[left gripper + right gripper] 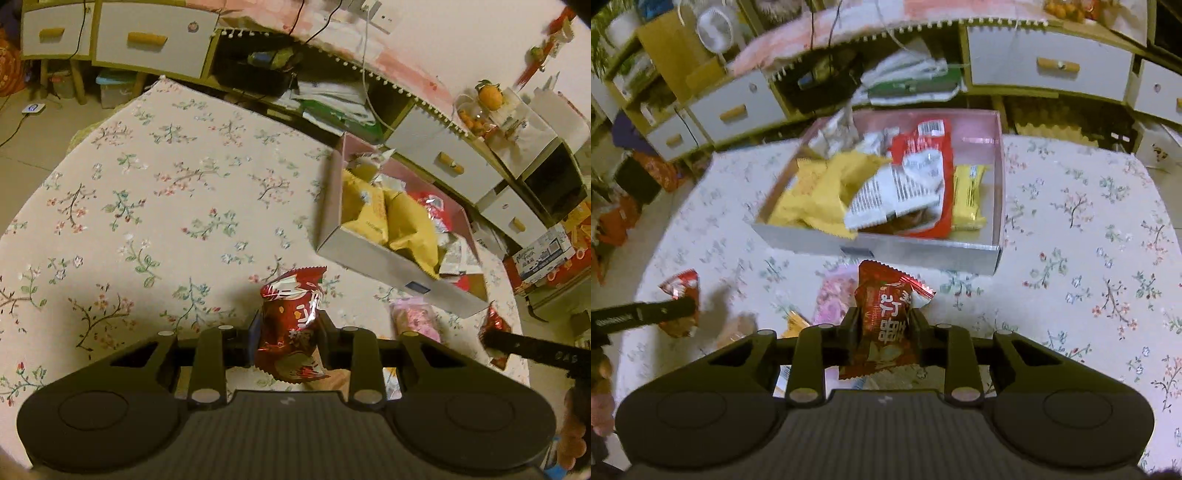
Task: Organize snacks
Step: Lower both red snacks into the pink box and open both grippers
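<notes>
Where tongs [884, 325] grip, red packet [886, 314] half-hidden.

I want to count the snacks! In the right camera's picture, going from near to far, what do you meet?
Red packet in the right tongs → pink packet on the table → box of snacks → drawers.

I see cream tablecloth [155, 206] with pink-green floral sprigs. Grey box [923, 254], pink inside, holding yellow packets [820, 188]. Red foil packet [291, 325], white lettering, at my 6 o'clock. Grippers black.
</notes>
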A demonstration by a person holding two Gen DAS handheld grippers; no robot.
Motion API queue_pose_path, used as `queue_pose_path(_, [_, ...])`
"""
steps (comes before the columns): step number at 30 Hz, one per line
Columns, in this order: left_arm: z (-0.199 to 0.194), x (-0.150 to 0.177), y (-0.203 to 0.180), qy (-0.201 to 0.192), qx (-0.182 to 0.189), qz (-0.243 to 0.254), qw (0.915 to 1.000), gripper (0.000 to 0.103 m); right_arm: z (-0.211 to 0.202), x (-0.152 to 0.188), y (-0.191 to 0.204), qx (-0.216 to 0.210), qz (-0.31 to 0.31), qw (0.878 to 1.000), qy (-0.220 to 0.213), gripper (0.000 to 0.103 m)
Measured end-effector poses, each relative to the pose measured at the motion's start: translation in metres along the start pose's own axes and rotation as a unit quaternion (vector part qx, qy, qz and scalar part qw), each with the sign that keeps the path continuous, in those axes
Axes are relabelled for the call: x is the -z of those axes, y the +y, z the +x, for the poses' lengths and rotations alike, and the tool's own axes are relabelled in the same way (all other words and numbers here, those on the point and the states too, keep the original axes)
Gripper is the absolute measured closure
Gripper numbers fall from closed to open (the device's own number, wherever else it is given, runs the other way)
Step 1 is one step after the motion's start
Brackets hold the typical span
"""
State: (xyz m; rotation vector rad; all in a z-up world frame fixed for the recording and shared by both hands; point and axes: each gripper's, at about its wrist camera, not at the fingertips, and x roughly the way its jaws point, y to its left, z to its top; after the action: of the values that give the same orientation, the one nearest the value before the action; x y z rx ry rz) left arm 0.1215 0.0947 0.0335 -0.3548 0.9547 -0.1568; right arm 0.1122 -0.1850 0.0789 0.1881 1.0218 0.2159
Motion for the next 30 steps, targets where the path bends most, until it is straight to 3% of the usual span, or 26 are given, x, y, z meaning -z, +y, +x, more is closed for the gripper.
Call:
queue_pose_path(17, [0.007, -0.028, -0.047, -0.046, 0.048, 0.035, 0.9972, 0.067, -0.008, -0.024, -0.044, -0.007, 0.072, 0.997, -0.031, 0.077])
queue_pose_path(30, [0.053, -0.069, -0.114, -0.062, 0.106, 0.076, 0.9895, 0.067, 0.011, -0.05, -0.082, 0.002, 0.107, 0.992, -0.07, 0.077])
